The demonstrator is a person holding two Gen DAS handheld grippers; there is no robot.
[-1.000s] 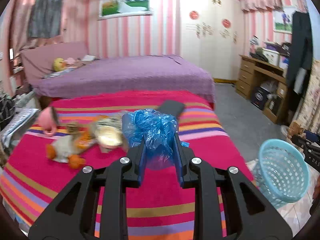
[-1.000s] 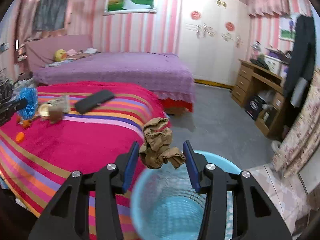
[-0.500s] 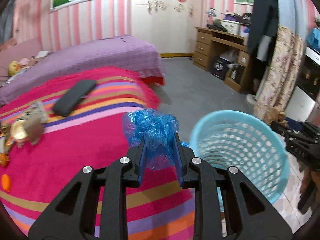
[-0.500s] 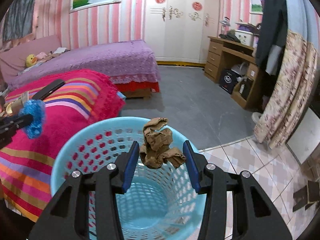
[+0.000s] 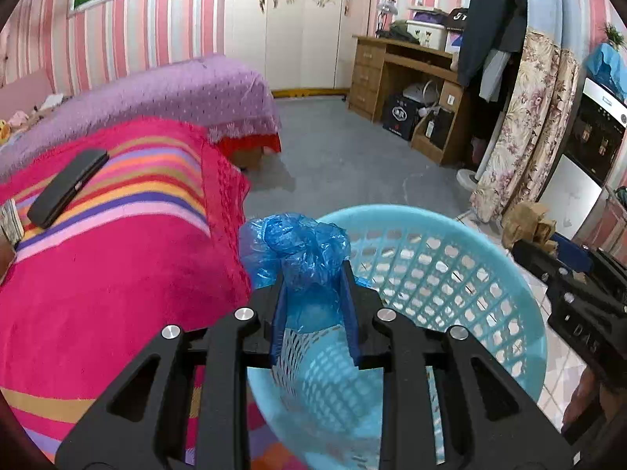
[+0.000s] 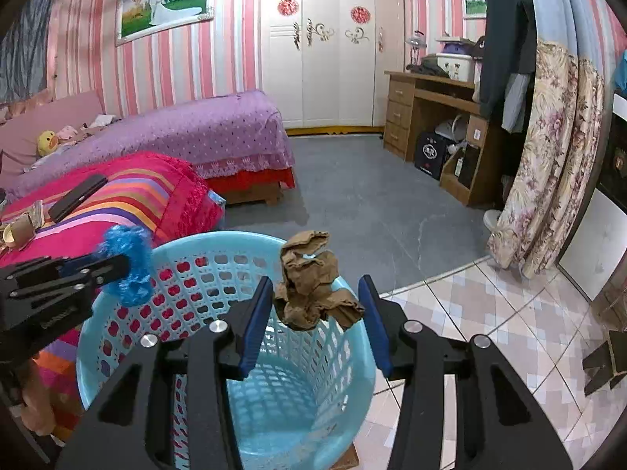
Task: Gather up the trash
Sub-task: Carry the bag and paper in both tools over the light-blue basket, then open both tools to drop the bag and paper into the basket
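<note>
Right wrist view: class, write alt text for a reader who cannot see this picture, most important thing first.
The right gripper holds a crumpled brown wad above a light blue plastic basket. At left, the left gripper holds a blue plastic bag at the basket's rim, beside a bed with a pink striped blanket.
</note>
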